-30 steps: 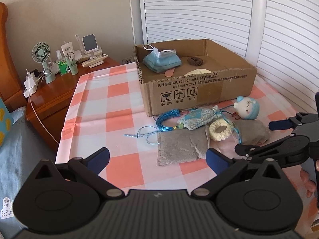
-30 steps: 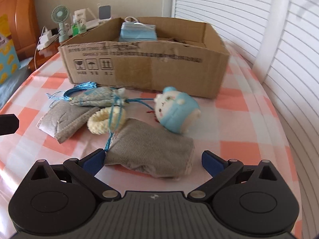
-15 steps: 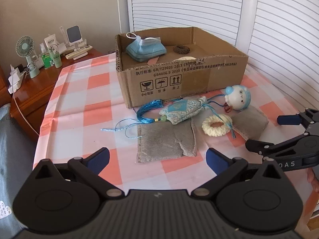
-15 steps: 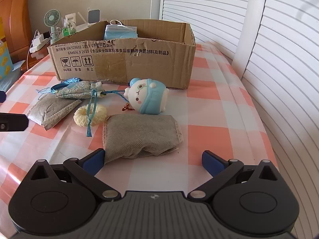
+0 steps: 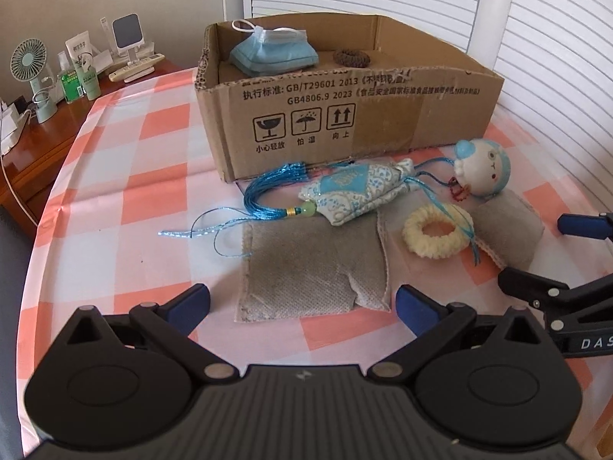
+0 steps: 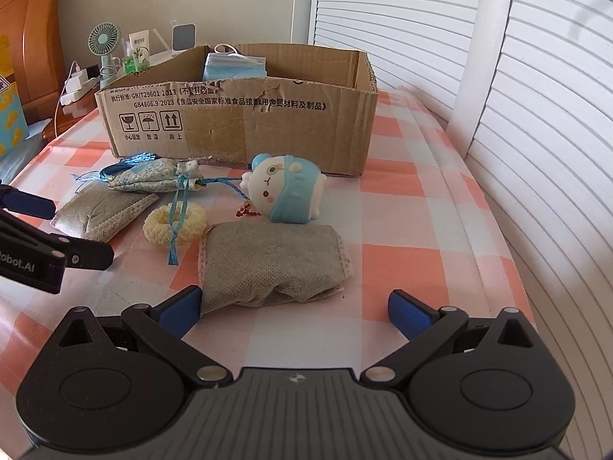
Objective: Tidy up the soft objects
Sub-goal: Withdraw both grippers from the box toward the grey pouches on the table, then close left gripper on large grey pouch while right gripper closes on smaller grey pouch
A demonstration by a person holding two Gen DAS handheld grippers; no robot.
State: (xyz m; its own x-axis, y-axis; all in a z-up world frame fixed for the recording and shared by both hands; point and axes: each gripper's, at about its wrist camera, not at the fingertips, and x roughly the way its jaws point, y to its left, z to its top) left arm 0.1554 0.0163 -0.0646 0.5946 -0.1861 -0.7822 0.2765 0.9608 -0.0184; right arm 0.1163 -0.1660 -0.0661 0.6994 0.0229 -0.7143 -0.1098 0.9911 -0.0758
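Two grey fabric pouches lie on the checked tablecloth. My left gripper (image 5: 302,304) is open just short of the left pouch (image 5: 312,266). The right pouch (image 6: 274,264) lies in front of my right gripper (image 6: 295,308), which is also open, its left finger touching the pouch's edge. Between the pouches lie a cream knitted ring (image 5: 436,235), a blue patterned sachet (image 5: 354,193) with a tassel, and a blue-and-white plush toy (image 6: 285,193). Behind them stands an open cardboard box (image 5: 345,122) holding blue face masks (image 5: 274,55) and a brown hair tie (image 5: 350,57).
A wooden nightstand (image 5: 38,142) at the far left carries a small fan (image 5: 28,65), bottles and chargers. White louvred doors (image 6: 517,76) close off the back and right. The table edge curves away on the right (image 6: 513,260).
Both grippers have moved closer to the soft objects and lower. The left gripper swung right, now facing its grey pouch squarely. Nothing on the table has shifted.
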